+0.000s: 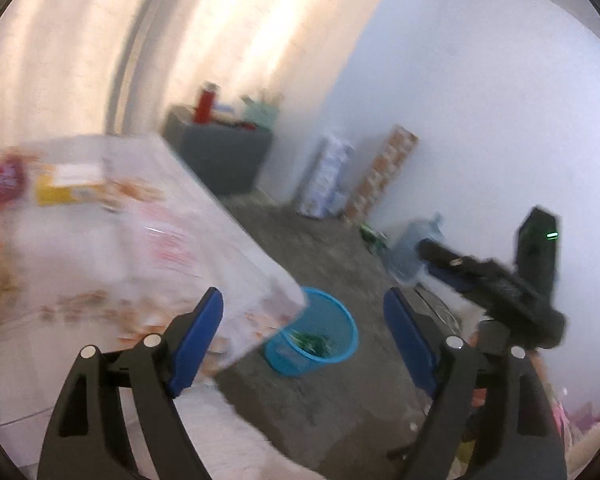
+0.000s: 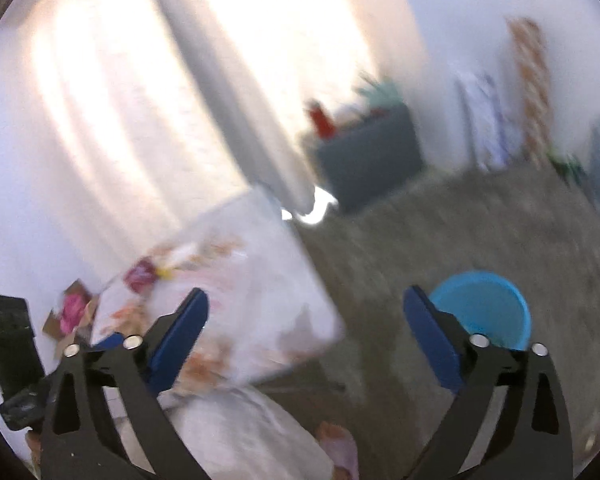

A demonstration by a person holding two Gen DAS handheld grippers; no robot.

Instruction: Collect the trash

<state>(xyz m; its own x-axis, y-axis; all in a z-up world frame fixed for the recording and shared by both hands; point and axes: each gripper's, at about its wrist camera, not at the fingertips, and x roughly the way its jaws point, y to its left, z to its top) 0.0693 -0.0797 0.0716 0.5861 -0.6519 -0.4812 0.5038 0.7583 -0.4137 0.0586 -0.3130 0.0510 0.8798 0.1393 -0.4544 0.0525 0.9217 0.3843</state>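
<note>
Both views are motion-blurred. A blue plastic bin [image 1: 314,332] stands on the grey floor beside the table corner, with green scraps inside; it also shows in the right wrist view [image 2: 484,312]. On the white flowered tablecloth [image 1: 112,240] lie a red packet [image 1: 2,184] and a yellow box [image 1: 70,184]; the right wrist view shows a red packet [image 2: 140,276] and a pink packet [image 2: 72,314]. My left gripper [image 1: 304,332] is open and empty, above the table corner and bin. My right gripper [image 2: 306,328] is open and empty, over the table edge.
A dark cabinet [image 1: 220,152] with a red bottle [image 1: 204,104] stands by the curtain. Printed packs [image 1: 328,176] and a tall box [image 1: 384,168] lean on the white wall. A water jug [image 1: 412,248] sits on the floor. The other gripper's body [image 1: 500,280] shows at right.
</note>
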